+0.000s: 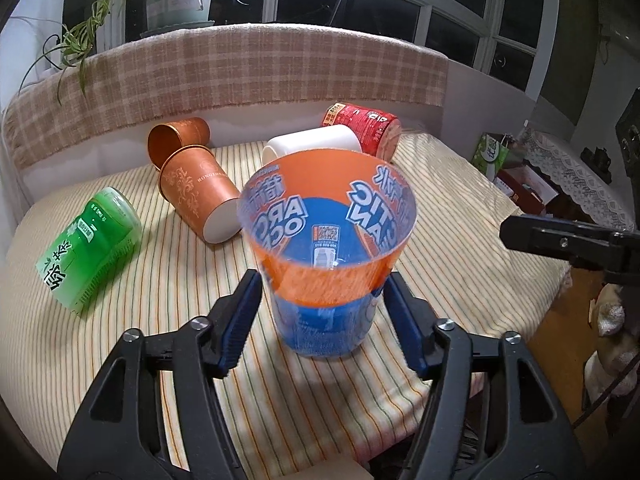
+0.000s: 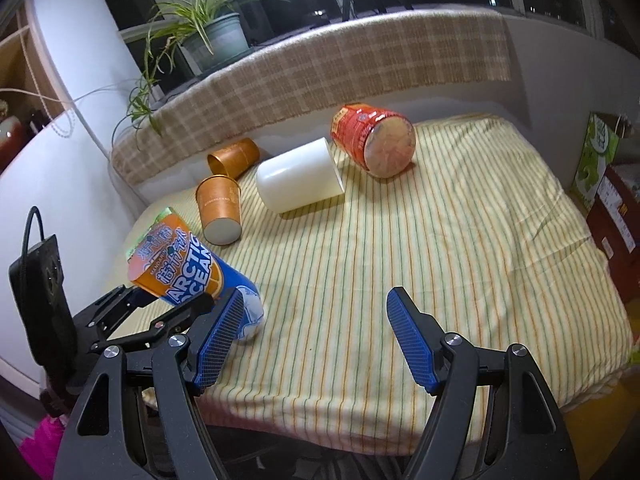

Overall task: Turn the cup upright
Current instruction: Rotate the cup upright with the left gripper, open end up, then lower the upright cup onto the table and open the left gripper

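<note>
An orange-and-blue "Arctic Ocean" cup [image 1: 326,256] sits between the blue pads of my left gripper [image 1: 320,320], mouth up towards the camera and base near the striped cloth. The pads touch its sides, so the gripper is shut on it. In the right wrist view the same cup [image 2: 188,272] leans tilted in the left gripper at the table's left edge. My right gripper [image 2: 316,336] is open and empty above the cloth near the front edge; part of it shows in the left wrist view [image 1: 560,240].
Lying on their sides on the striped table [image 2: 440,240]: two copper cups [image 2: 220,208], a white cup [image 2: 298,180], a red noodle tub [image 2: 372,140] and a green cup [image 1: 90,248]. A plaid-covered ledge [image 2: 320,76] and potted plant [image 2: 212,36] stand behind. Boxes [image 2: 612,208] stand on the right.
</note>
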